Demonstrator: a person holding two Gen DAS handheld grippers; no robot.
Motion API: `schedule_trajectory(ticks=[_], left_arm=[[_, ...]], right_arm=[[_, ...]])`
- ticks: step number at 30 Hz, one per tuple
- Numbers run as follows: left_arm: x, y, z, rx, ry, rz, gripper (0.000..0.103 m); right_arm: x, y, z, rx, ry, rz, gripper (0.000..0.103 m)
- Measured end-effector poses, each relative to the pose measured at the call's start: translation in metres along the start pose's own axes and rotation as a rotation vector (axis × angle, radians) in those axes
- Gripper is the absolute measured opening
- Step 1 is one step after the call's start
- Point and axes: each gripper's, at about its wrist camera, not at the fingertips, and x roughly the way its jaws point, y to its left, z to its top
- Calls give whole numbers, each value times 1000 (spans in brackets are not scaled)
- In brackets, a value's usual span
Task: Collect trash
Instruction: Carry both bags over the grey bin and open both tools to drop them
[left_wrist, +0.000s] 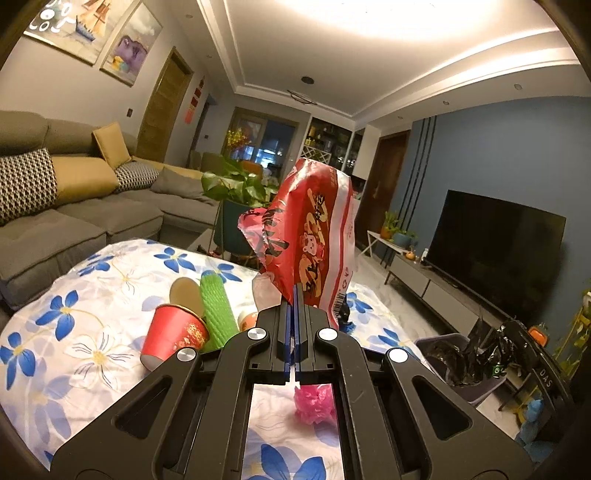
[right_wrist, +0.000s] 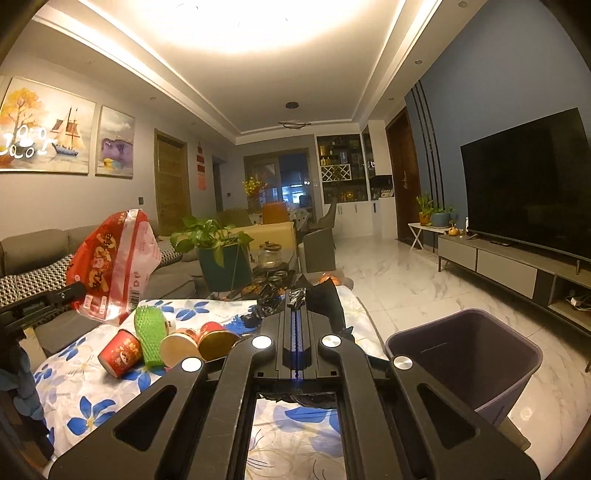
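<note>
- The left claw (left_wrist: 295, 295) has its jaws pressed together on the lower edge of a crinkled red-and-white printed plastic snack bag (left_wrist: 314, 236), which stands up above the counter (left_wrist: 74, 332) with its blue-flowered white cloth.
- The right claw (right_wrist: 297, 306) is pinched tight on a piece of crumpled black plastic film (right_wrist: 325, 295), which pokes out past its tips and also shows under its frame.
- Under the left claw, on the cloth, lies a small wad of pink crumpled plastic (left_wrist: 314, 402).
- Beyond that wad, left of the snack bag, a red paper cup (left_wrist: 173, 336) lies on its side, touching a green foam net sleeve (left_wrist: 218, 314) and a tan round lid (left_wrist: 186, 295).
- The right wrist view shows two more tipped red cups (right_wrist: 207, 336) just right of the green sleeve.
- To the right of the counter, on the marble floor, stands a dark purple plastic waste bin (right_wrist: 465, 362), open-topped; in the left wrist view black film (left_wrist: 465, 354) hangs over it.
- Further behind the counter stands a green leafy plant in a teal pot (right_wrist: 218, 254), beside the grey sofa (left_wrist: 110, 218).
</note>
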Motion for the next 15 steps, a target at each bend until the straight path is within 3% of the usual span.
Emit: schedule_trajectory(ticks=[8, 15], left_arm=[[11, -23, -4, 44, 17, -29, 0], [35, -55, -12, 74, 41, -97, 0]], right_arm=[[-7, -10, 2, 2, -14, -18, 1], [-7, -25, 6, 3, -21, -59, 1]])
